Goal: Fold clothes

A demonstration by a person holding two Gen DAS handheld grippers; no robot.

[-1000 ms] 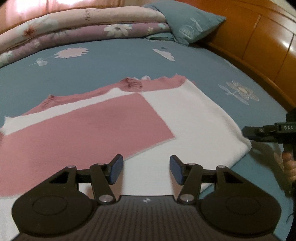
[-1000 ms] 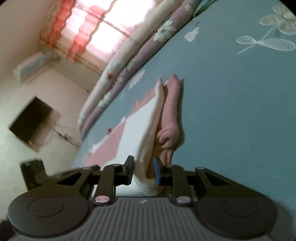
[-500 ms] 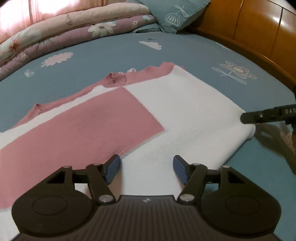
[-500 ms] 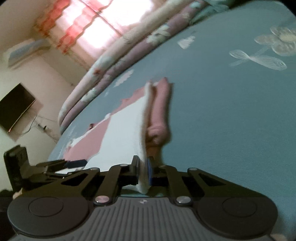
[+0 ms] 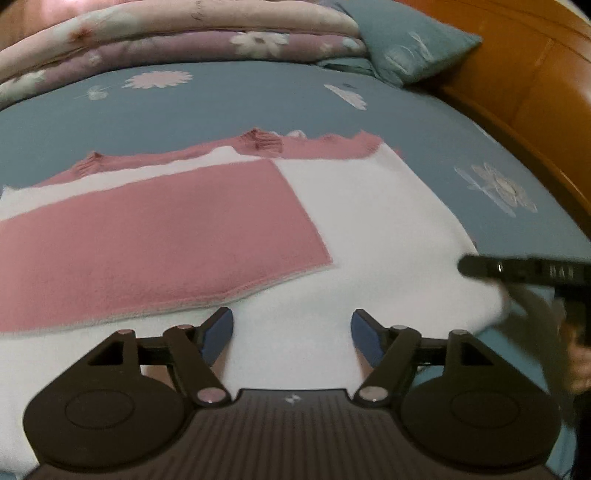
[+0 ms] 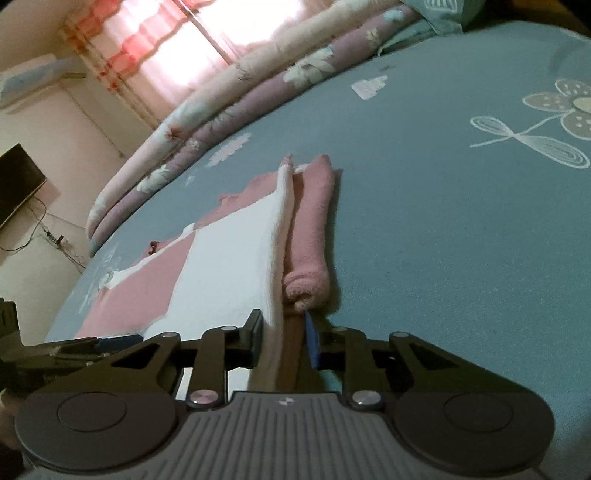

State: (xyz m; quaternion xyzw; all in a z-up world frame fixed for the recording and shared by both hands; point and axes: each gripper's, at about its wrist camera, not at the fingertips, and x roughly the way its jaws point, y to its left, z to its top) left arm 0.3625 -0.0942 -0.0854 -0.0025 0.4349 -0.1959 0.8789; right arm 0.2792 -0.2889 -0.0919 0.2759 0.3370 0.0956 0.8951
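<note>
Two wrist views, one garment. Left wrist view, far left to centre: pink-and-white knitted sweater lies flat on the blue flower-printed bedsheet, pink panel on the left, white panel running to the right. Lower centre: left tongs have just been opening and now stand wide over the white knit, blue pads clear of the cloth, nothing between them. Upper frame: folded floral quilts, then a blue pillow, then the orange wooden headboard at the right edge. Mid right: the black right tongs reach in from the frame edge at the sweater's right border.

Right wrist view, upper left: bright curtained window; dark screen on the left wall. Centre: sweater edge seen end-on, white layer beside a rolled pink sleeve. Lower centre: right tongs have just been opening and now stand narrow, the white fold between the fingers; whether they pinch it, I cannot tell.
</note>
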